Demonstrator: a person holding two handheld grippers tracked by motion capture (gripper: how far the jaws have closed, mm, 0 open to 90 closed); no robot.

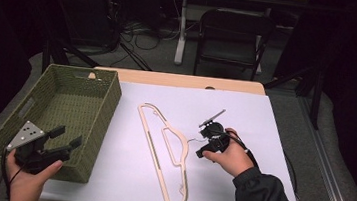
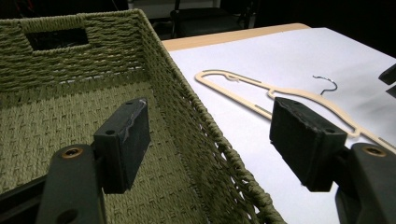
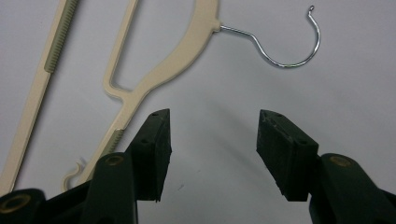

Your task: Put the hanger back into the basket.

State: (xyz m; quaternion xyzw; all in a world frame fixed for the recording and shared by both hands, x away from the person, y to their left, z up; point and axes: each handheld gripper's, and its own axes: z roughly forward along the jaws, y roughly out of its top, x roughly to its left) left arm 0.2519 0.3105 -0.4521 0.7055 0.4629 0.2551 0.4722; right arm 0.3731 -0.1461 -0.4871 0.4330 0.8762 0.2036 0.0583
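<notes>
Right gripper (image 3: 212,154), jaws gaping and empty, is hovering just beside the cream hanger (image 1: 163,151) lying flat on white paper, left gripper (image 2: 212,149) gaping over basket rim (image 2: 205,140); risk: thin flat hanger sliding away from closing jaws.

Olive-green woven basket (image 1: 95,117), cream hanger (image 1: 159,149) (silver hook (image 3: 289,46)), white sheet (image 1: 245,117), black tools.

The hanger (image 3: 154,70) runs off the right gripper view's left edge; the basket (image 2: 187,140) is cut off at the left gripper view's bottom.
</notes>
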